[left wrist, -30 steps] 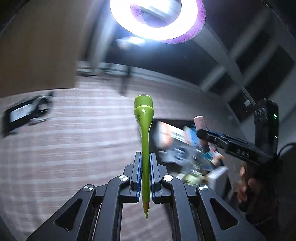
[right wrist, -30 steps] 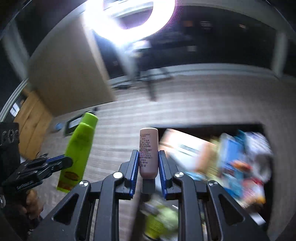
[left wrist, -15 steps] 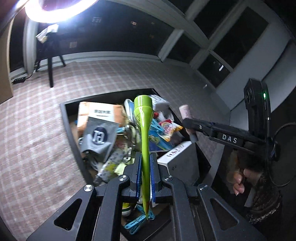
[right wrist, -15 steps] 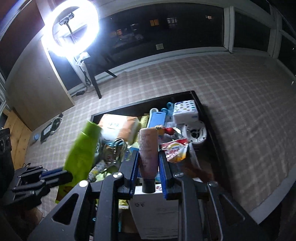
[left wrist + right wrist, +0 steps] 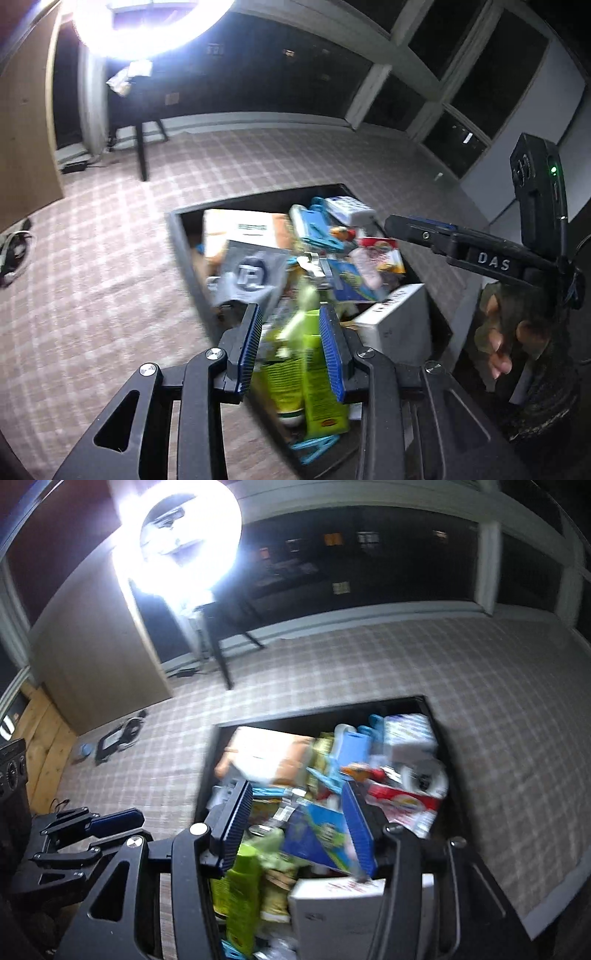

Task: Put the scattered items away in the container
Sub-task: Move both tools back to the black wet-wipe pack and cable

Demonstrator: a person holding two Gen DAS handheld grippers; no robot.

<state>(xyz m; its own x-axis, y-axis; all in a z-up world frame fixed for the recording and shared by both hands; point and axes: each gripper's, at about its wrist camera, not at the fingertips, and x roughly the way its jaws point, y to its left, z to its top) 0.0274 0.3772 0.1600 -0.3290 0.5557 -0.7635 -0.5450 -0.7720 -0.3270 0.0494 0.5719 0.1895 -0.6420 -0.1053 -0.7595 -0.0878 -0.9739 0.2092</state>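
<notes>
A black container (image 5: 184, 251) (image 5: 207, 775) on the carpet is heaped with boxes, packets and bottles. My left gripper (image 5: 290, 332) is open and empty over its near end. The green tube (image 5: 321, 380) (image 5: 242, 886) lies in the pile just below it. My right gripper (image 5: 299, 812) is open and empty above the middle of the container; it also shows in the left wrist view (image 5: 410, 227). A pink bottle (image 5: 364, 264) lies blurred among the packets. The left gripper shows at the left of the right wrist view (image 5: 107, 819).
A white box (image 5: 399, 317) (image 5: 354, 915) sits at the container's near right. A ring light on a stand (image 5: 184, 546) shines at the back. A dark device with cable (image 5: 118, 738) lies on the checked carpet (image 5: 92, 295) to the left. A wooden cabinet (image 5: 96, 646) stands beyond.
Both grippers opened. The green tube left my left gripper and the pink bottle left my right gripper; both dropped into the container. Both views tilted up slightly.
</notes>
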